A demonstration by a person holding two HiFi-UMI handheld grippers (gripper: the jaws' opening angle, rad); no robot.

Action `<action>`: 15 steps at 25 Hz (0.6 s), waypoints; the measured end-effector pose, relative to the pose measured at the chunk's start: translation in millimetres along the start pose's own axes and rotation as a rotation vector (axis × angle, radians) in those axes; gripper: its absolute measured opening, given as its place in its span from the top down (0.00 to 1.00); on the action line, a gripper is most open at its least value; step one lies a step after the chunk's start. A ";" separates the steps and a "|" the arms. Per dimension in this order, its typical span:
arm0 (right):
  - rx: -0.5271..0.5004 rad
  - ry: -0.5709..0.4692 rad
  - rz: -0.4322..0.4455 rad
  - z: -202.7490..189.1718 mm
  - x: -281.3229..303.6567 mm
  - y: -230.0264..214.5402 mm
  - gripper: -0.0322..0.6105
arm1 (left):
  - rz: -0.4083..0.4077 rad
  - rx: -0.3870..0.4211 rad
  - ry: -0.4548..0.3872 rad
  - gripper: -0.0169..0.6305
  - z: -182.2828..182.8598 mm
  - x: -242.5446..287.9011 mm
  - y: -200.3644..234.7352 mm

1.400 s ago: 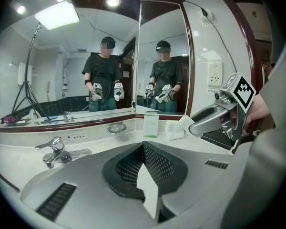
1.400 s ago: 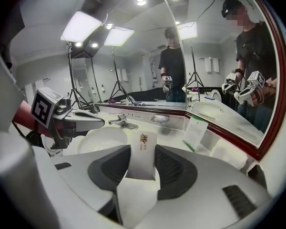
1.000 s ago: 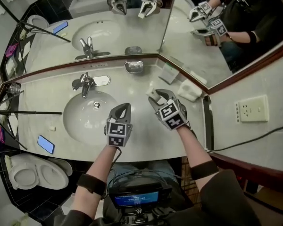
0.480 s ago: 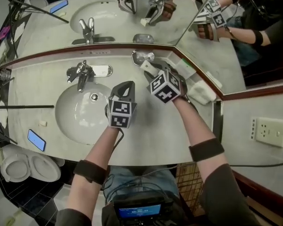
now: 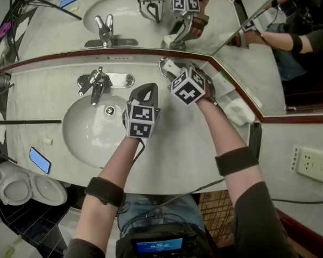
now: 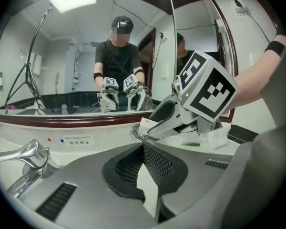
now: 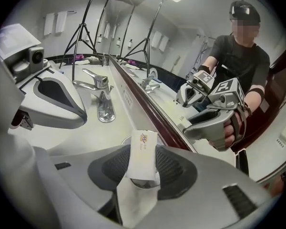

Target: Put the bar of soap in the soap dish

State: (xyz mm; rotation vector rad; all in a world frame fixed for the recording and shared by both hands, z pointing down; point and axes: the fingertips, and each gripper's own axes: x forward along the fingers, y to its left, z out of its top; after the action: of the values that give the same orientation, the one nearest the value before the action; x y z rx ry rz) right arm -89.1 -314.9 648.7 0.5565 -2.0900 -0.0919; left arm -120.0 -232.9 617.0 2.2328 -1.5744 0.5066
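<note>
The bar of soap [image 7: 143, 147], in a white paper wrapper, stands on end between the pads of my right gripper [image 7: 142, 168], which is shut on it. The metal soap dish [image 7: 126, 140] lies right under the bar, against the mirror's foot; I cannot tell whether they touch. From the head view, the right gripper [image 5: 175, 73] reaches over the soap dish [image 5: 162, 63] with the soap [image 5: 171, 68] at its tip. My left gripper [image 5: 143, 94] is shut and empty, hovering left of it near the basin. In the left gripper view its jaws [image 6: 145, 152] point at the soap [image 6: 146, 126].
A chrome faucet [image 5: 97, 85] stands behind the sink basin [image 5: 81, 136]. A folded white towel [image 5: 237, 112] and a small green-printed packet [image 5: 222, 83] lie at the counter's right. A blue phone [image 5: 40, 160] rests on the left front edge. Mirrors close off the back and right.
Both grippers have moved toward the back of the counter. The right one has carried the soap from mid-counter to the soap dish and rolled; the left has followed beside it, still shut.
</note>
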 end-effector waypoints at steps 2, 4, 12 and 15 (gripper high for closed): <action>0.001 0.006 -0.002 3.1 4.2 -2.7 0.66 | 0.001 -0.008 0.001 0.97 -2.0 0.7 2.5; -0.016 0.018 -0.017 5.7 7.2 -4.7 0.64 | 0.002 -0.014 0.003 0.97 -4.6 0.0 4.5; -0.022 0.028 -0.043 4.8 4.8 -6.1 0.60 | -0.001 -0.021 0.006 0.97 -11.4 -5.2 4.1; -0.006 0.015 -0.047 5.7 -1.2 -6.2 0.60 | 0.000 -0.021 0.004 0.97 -10.9 -8.2 3.5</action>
State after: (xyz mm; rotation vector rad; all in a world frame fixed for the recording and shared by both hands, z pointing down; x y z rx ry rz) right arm -91.0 -320.8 642.9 0.6015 -2.0622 -0.1207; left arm -126.7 -222.0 622.8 2.2153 -1.5707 0.4917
